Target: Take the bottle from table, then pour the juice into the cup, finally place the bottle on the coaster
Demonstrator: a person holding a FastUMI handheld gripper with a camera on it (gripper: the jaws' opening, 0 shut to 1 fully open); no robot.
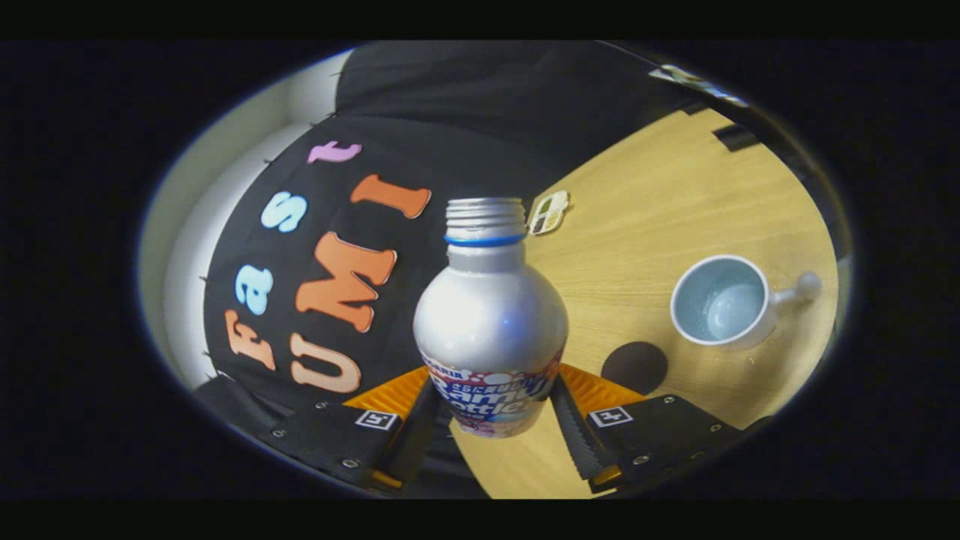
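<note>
A silver bottle (490, 322) — uncapped, blue-ringed at the neck — is pinched between the gripper (491, 420) fingers. It is held above the table (675, 202), near the cup (721, 301).

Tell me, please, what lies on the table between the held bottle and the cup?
Only bare wood of the table, in the gripper view; the gripper grips the bottle, the cup standing apart.

The bottle (490, 322) fills the gap between the fingers. At right, bare table (645, 217) surrounds the cup (721, 301).

Bottle (490, 322) btwn jaws; cup (721, 301) on table (645, 225) to its right.
</note>
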